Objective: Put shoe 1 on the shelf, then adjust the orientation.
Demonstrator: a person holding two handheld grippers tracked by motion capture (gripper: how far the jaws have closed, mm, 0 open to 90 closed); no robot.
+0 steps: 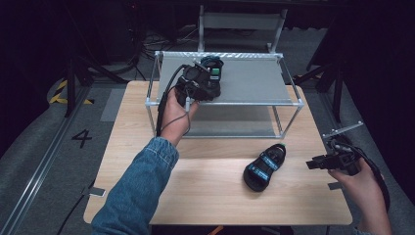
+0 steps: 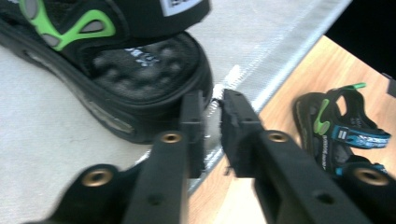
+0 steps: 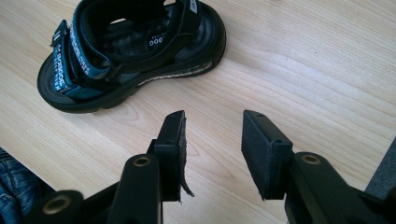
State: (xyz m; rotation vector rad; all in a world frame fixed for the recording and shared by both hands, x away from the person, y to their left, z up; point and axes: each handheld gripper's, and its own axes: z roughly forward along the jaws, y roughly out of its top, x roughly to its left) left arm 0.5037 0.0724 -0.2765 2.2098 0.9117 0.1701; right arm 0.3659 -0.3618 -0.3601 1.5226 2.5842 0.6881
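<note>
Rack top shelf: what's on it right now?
One black sandal with green trim sits on the grey top shelf, near its left front edge. The left gripper covers part of it from above, so its full outline is hidden there.

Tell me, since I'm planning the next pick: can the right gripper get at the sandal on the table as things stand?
Probably yes. The right gripper has its jaws apart and faces the sandal across bare wooden table, with nothing lying between them.

Pale wooden table [image 1: 205, 196]; metal-framed two-tier rack [image 1: 254, 81] at far edge; grey floor with "4" marking [image 1: 81, 137].
</note>
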